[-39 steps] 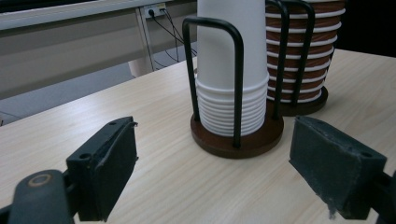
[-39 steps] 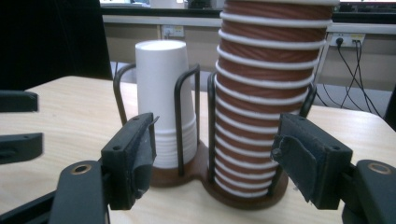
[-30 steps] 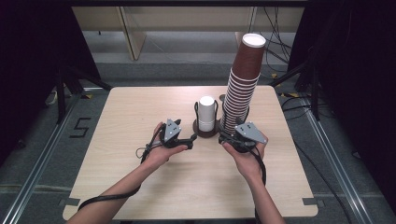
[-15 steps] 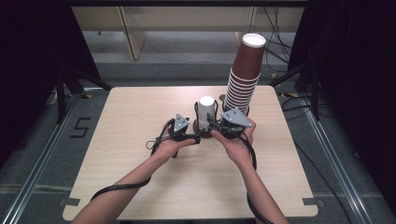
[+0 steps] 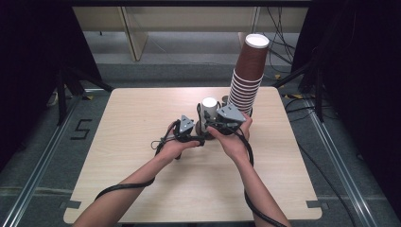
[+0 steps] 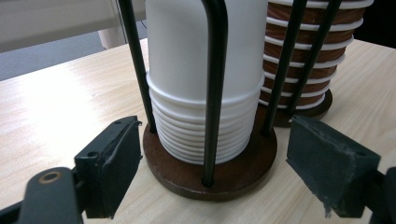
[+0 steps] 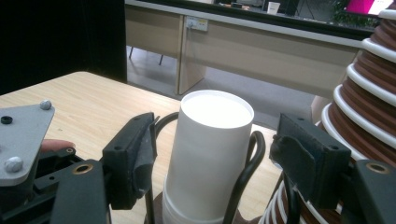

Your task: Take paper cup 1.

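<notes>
- The left gripper (image 5: 197, 138) sits low at table height; its two black jaws stand apart on either side of the round dark wooden base (image 6: 210, 161) of the cup holder, and a gap shows between each pad and the base rim, so it has hold of nothing
- Those jaws have just been closing, with the base between them but not yet pressed
- Straight ahead of the left gripper, on that base, stands the stack of white cups (image 6: 205, 79), upside down and nested, caged by thin black wire uprights (image 6: 214, 88) rising from the base
- The right gripper (image 5: 213, 124) is held higher, level with the top of the white stack; its jaws are parted to either side of the topmost white cup (image 7: 210, 149), with daylight between each pad and the cup wall, so nothing is gripped
- Just to the left of the right gripper's jaws, its own view catches the grey plate (image 7: 18, 140) of the left gripper, close by
- Beyond and to the right of both grippers rises the tall stack of brown cups (image 5: 247, 75), on its own dark base, just beside the white stack's holder
- Both hands come up from the near edge of the light wooden table (image 5: 118, 142), each trailing a black cable (image 5: 125, 187)
</notes>
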Available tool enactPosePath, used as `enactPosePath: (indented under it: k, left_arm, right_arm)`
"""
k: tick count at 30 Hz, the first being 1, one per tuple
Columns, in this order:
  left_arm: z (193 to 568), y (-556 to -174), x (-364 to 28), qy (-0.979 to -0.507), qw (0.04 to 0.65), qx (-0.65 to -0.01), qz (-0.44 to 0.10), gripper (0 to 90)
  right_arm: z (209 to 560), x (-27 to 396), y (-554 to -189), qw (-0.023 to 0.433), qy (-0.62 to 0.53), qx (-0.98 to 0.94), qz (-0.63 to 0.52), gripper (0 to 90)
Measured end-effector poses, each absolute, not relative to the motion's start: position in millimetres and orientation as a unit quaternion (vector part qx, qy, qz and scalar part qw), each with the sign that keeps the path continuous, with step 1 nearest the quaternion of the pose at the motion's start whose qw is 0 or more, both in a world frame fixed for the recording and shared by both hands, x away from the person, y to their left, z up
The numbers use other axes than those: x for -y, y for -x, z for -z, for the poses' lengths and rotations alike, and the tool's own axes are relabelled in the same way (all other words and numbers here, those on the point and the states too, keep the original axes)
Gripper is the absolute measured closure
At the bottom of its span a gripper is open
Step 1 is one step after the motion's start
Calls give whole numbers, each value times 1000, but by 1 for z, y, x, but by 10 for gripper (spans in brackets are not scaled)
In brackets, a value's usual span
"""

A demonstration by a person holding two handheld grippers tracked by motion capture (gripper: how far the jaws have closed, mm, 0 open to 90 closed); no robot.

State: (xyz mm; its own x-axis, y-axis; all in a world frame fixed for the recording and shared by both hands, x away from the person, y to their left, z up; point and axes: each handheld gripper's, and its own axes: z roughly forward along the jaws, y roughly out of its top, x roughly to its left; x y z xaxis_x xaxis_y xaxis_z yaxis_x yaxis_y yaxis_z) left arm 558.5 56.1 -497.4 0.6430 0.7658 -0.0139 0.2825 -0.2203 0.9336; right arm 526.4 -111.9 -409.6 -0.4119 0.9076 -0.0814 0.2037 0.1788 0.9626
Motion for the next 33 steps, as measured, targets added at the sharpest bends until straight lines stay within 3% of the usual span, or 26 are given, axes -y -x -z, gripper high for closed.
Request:
enactPosePath:
  k: [33]
  left_arm:
    - [500, -573, -46, -743, 515, -365, -223, 171]
  right_arm:
    - [408, 103, -550, 353, -420, -688, -475, 326]
